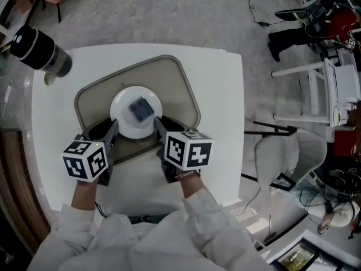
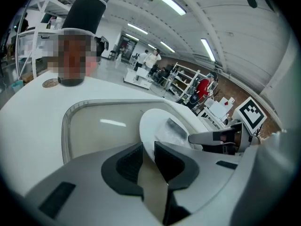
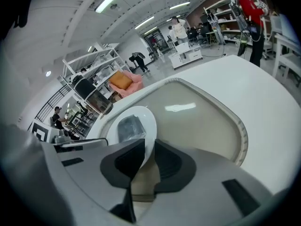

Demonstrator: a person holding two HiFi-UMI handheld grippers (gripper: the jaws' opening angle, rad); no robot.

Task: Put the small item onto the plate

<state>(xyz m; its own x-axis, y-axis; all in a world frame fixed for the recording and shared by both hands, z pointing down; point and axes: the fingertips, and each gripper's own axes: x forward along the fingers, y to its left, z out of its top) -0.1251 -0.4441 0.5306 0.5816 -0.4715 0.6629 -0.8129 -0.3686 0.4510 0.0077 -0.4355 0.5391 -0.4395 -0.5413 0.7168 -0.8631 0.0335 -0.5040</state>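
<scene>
Small item (image 1: pixel 141 108): one dark wrapped packet lying at the middle of the one white plate (image 1: pixel 121 122), which sits on the one beige tray (image 1: pixel 176 79) on the table (image 1: pixel 221 100). Placing appears complete. Left gripper (image 1: pixel 114 126) and right gripper (image 1: pixel 157 123), two in all, each clamp the plate's near rim from opposite sides. Any next move probably calls for keeping the plate level so the packet does not slide. One dark flask (image 1: pixel 38 51) stands at the table's corner.
</scene>
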